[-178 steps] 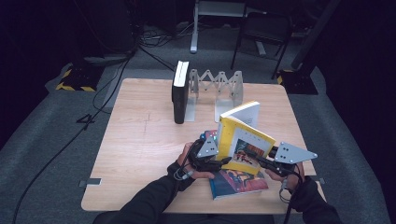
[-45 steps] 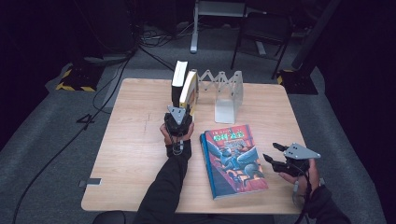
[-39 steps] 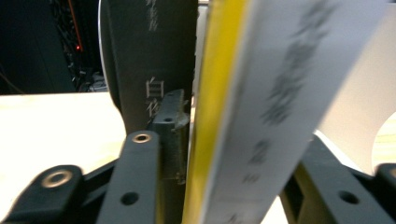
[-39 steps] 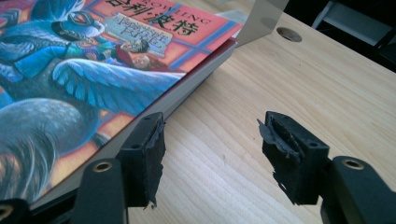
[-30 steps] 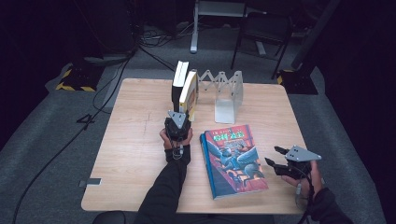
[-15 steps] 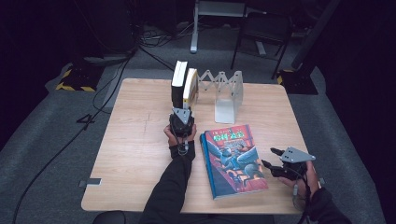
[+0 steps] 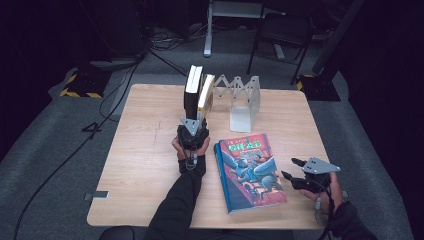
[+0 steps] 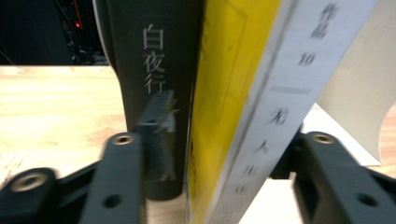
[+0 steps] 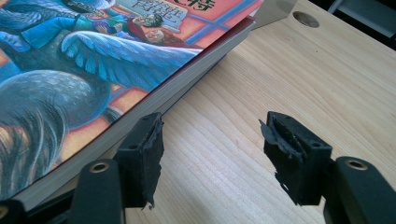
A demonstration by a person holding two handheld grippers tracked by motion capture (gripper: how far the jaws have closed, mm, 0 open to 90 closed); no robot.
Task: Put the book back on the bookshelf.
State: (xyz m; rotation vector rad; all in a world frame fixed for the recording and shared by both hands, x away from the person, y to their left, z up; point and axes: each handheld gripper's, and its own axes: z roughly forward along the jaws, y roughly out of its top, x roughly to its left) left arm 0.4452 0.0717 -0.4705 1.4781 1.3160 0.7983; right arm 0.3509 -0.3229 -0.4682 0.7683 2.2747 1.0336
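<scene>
Leaning against the black book, the stiff, light yellow paperback sits best gripped at its spine between the left gripper's just-opening, released jaws.

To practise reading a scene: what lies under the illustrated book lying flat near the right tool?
The illustrated book lies flat on the bare wooden table. Its cover hides whatever might be beneath it. The right tool stands open beside its edge, not touching.
</scene>
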